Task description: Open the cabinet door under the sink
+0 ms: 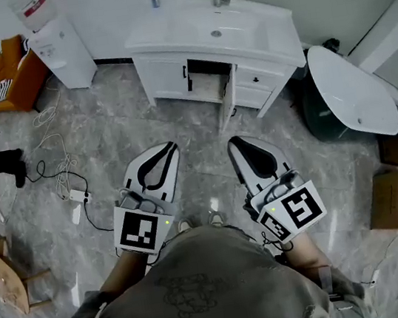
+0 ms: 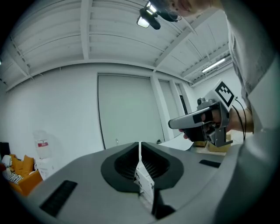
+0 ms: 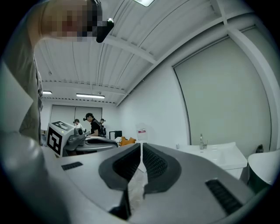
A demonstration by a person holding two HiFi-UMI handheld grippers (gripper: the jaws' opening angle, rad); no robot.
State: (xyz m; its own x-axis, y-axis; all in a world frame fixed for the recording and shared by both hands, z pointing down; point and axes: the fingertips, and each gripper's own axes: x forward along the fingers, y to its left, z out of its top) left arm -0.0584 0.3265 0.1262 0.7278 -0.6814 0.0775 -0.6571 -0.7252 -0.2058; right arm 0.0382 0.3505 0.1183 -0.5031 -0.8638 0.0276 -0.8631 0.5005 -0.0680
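One white cabinet door [image 1: 228,101] ajar under sink [image 1: 241,24]

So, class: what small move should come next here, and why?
Probably just lower both grippers to rest. The door under the sink already stands swung out, with the space behind it open, so the task looks done. The left gripper and right gripper are shut, empty and well back from the cabinet.

The floor [image 1: 133,120] was free up to the vanity [image 1: 258,33]; its open door [image 1: 226,99] stuck out in front, a tub [image 1: 353,89] stood right, cables [image 1: 57,173] lay left.
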